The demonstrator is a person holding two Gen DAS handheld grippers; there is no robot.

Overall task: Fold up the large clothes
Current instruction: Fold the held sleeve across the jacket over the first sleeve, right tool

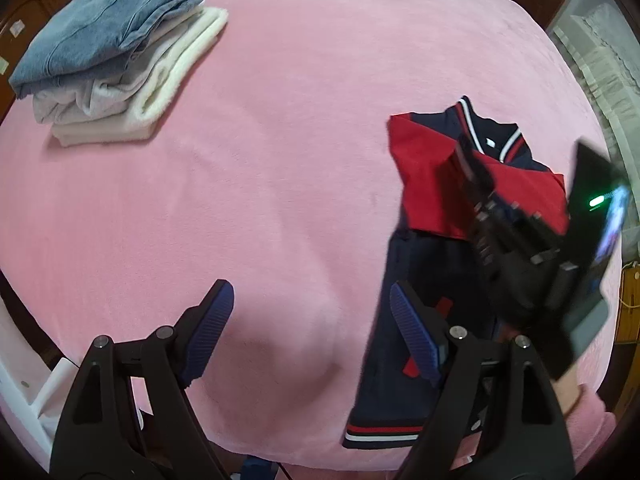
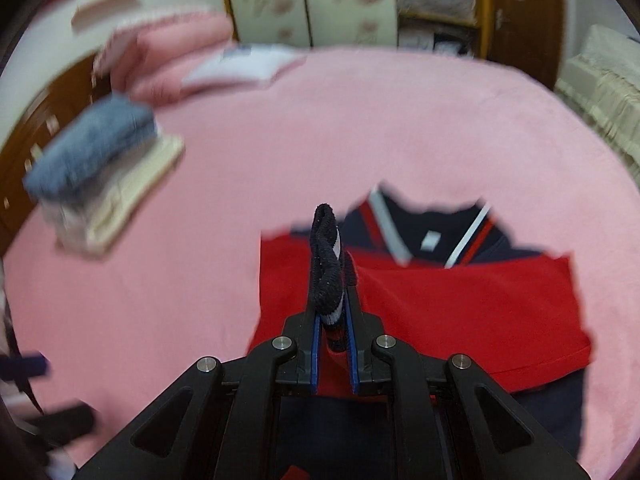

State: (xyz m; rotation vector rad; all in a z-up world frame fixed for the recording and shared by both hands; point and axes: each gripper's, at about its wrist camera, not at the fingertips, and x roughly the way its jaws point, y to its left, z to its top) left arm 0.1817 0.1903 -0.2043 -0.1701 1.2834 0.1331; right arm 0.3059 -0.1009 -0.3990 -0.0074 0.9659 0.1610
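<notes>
A navy and red jacket [image 1: 436, 264] lies on the pink bed at the right, its striped collar [image 1: 492, 132] at the far end and its striped hem near me. My left gripper [image 1: 312, 324] is open and empty above the bed, just left of the jacket. My right gripper [image 2: 333, 320] is shut on the jacket's ribbed sleeve cuff [image 2: 326, 256], held over the red sleeve part [image 2: 460, 312]. In the left wrist view the right gripper [image 1: 468, 160] hovers above the red sleeves.
A stack of folded clothes [image 1: 116, 52], blue denim on top of white pieces, sits at the far left of the bed [image 1: 300, 100]. It also shows in the right wrist view [image 2: 100, 168]. Pink pillows [image 2: 180, 60] and cabinets lie beyond.
</notes>
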